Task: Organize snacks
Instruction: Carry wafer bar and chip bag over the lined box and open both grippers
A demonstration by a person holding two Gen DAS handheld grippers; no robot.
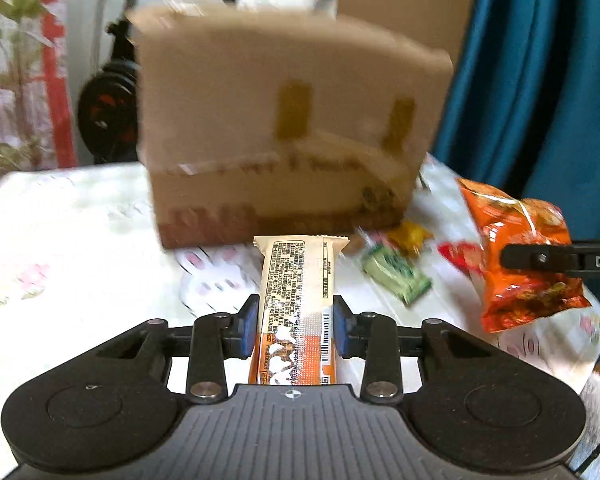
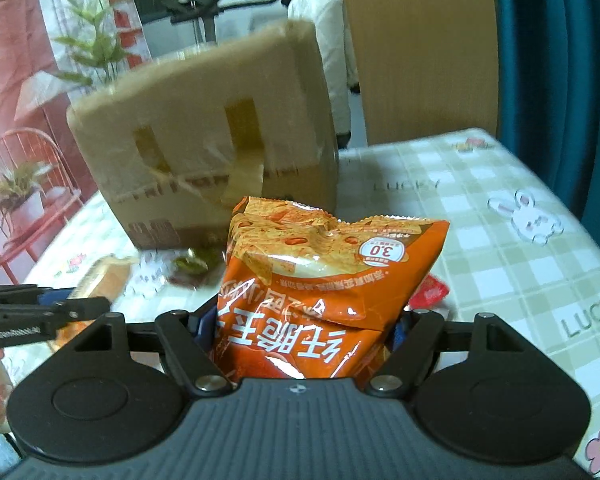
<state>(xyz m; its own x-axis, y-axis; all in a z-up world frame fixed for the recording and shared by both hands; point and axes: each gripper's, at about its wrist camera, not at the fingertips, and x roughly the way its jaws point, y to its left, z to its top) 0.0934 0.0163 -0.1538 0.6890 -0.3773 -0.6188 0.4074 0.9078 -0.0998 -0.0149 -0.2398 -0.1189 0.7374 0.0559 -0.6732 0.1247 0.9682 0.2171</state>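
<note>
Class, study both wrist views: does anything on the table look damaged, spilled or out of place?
Nothing looks damaged or spilled. A few small snack packets lie scattered on the tablecloth before the cardboard box, not yet sorted.

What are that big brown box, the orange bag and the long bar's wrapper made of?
Box: looks like matte corrugated cardboard, with shiny tape strips across its front. Orange bag: probably glossy plastic film; it crinkles and catches glare, with crimped top edge. Bar wrapper: likely thin plastic or foil film, smooth with slight sheen, printed, serrated sealed end.
</note>
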